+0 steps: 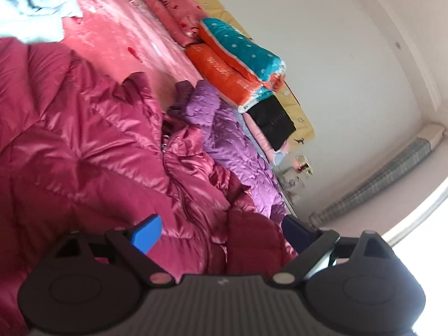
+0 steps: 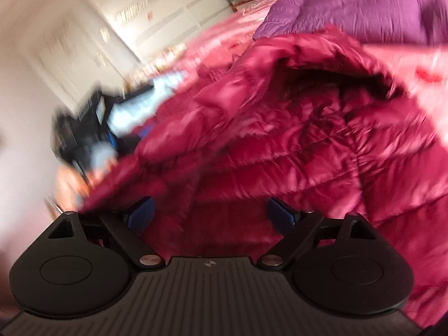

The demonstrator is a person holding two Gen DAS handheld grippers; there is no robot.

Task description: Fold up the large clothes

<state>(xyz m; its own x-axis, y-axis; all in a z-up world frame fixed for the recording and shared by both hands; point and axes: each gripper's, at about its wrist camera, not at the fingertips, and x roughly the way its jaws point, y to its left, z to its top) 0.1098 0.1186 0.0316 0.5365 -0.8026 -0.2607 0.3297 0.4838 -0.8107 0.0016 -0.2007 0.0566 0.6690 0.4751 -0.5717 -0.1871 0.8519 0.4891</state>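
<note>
Crimson jacket (image 1: 84, 140) on bed (image 1: 117, 28)

A pink bedspread (image 1: 117, 28) with red marks covered the bed. Along the wall side lay a stack of folded bedding: a teal dotted quilt (image 1: 240, 47) on an orange one (image 1: 224, 75), with pink patterned bedding (image 1: 179, 14) beyond them and a black folded item (image 1: 273, 121) nearer. A yellow sheet (image 1: 303, 124) showed beneath the stack. A radiator (image 1: 378, 176) ran along the white wall (image 1: 322, 42). In the blurred right wrist view, what seemed to be white cupboard doors (image 2: 168, 11) stood behind the bed
</note>
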